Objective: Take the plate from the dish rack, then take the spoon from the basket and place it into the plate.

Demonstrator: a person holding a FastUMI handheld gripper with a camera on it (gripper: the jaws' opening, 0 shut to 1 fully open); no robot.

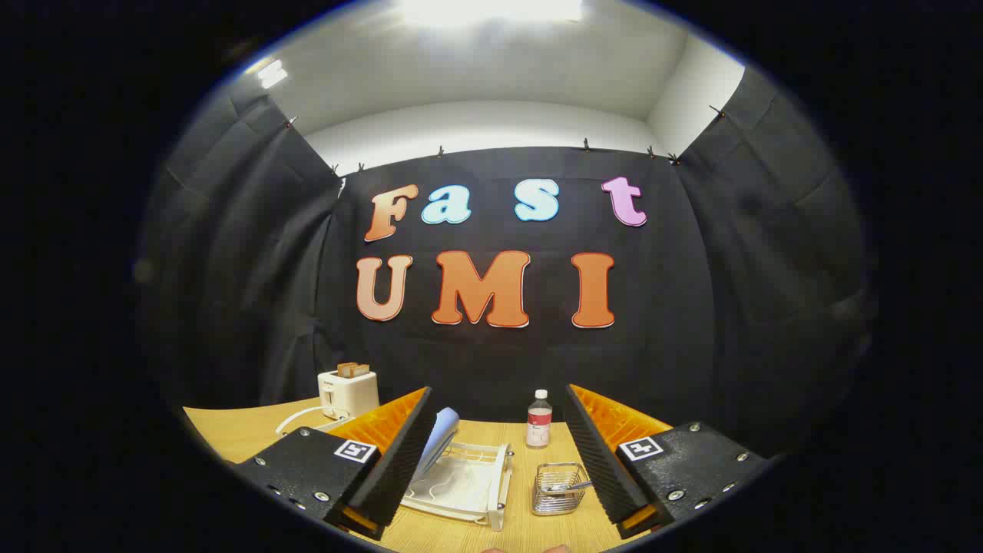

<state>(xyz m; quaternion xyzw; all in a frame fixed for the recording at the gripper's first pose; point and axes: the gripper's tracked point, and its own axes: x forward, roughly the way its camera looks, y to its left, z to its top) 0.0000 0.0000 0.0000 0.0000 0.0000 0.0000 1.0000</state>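
The gripper (pixel 499 453) hangs above the wooden table (pixel 230 434) with its fingers spread wide and holding nothing; between them sits a white dish rack (pixel 465 484), a pale blue plate (pixel 439 439) leaning upright at its left end; the spoon (pixel 570 486) lies in a wire basket (pixel 557 491) just right of the rack; beyond stands a small bottle (pixel 539 419), its label too small to read; a white toaster (pixel 348 392) holds toast.

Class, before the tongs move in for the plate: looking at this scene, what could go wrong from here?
1. The plate leans on edge in the white dish rack; a loose grip by the open tongs might let it slip or drag the rack.
2. The bottle stands upright just beyond the wire basket; reaching for the spoon could tip it.
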